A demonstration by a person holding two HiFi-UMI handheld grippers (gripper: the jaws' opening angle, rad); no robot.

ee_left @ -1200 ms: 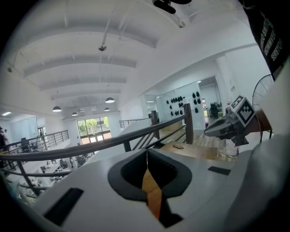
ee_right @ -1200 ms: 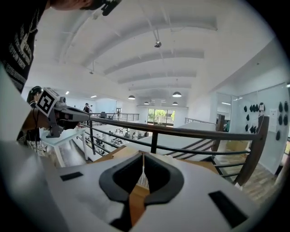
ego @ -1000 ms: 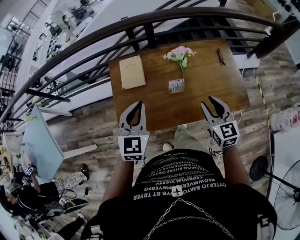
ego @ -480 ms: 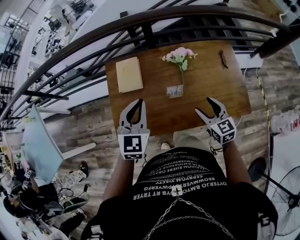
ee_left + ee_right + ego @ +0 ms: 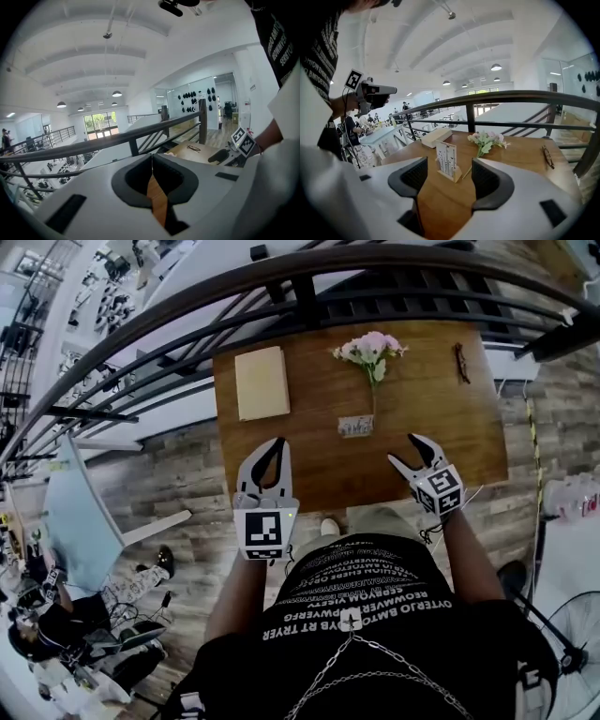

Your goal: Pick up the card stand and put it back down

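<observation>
One small card stand [image 5: 355, 426] [image 5: 447, 161], a white printed card upright in a pale wooden base, stands on the brown wooden tabletop [image 5: 309, 460] [image 5: 520, 154], near the middle of its width and closer to the near edge than to the far one. Nothing touches it except, possibly, the stem end of the one bunch of pink and white flowers [image 5: 372, 348] [image 5: 487, 139]. The bunch lies just behind the stand with its blooms toward the far edge. One flat cream book-shaped block [image 5: 262, 382] [image 5: 436, 136] lies toward the far left corner, and one pair of dark-framed glasses [image 5: 461, 363] [image 5: 547, 156] lies near the far right corner, both well apart from the stand. Of the two grippers, the right gripper [image 5: 405, 451] [image 5: 449, 180] hangs over the near edge to the stand's right, its jaws spread wide. Its own view frames the stand in the gap ahead of them, clear of both pads. The left gripper [image 5: 272, 448] [image 5: 151, 157] is over the near edge toward the left corner, its jaws pressed together with nothing between them. A single dark metal railing [image 5: 309, 296] [image 5: 520, 98] runs beyond the far edge.
</observation>
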